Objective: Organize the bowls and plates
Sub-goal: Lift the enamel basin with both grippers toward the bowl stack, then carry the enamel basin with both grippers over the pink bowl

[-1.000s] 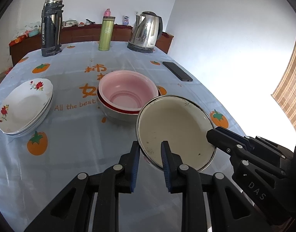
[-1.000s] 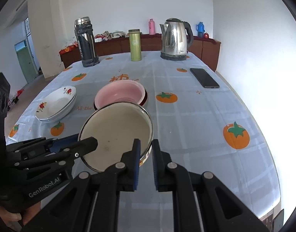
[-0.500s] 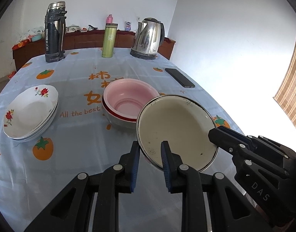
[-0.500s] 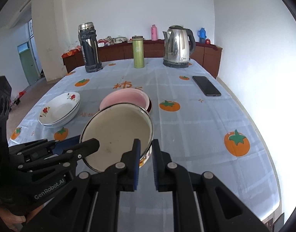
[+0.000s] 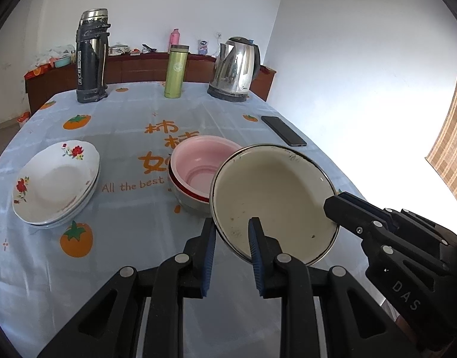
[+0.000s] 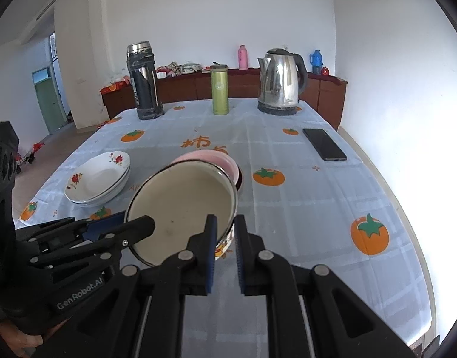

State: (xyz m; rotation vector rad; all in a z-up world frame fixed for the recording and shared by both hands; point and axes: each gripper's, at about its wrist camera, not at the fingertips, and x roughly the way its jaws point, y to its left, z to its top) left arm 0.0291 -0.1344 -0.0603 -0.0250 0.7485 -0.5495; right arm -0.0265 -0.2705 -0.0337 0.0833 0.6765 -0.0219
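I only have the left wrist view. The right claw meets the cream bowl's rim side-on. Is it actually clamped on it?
Observer: Yes. In the right wrist view the right claw has one pad inside the cream bowl and one outside its wall, shut on it.
Operator: Anything on the bowl's outside?
Observer: A red and orange printed pattern shows on the outer wall, between the pads.

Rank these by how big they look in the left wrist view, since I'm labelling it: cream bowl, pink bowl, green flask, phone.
1. Cream bowl, largest, though it is held nearest the camera.
2. Pink bowl.
3. Green flask and phone look about alike; the flask stands farther back, so I won't rank them.
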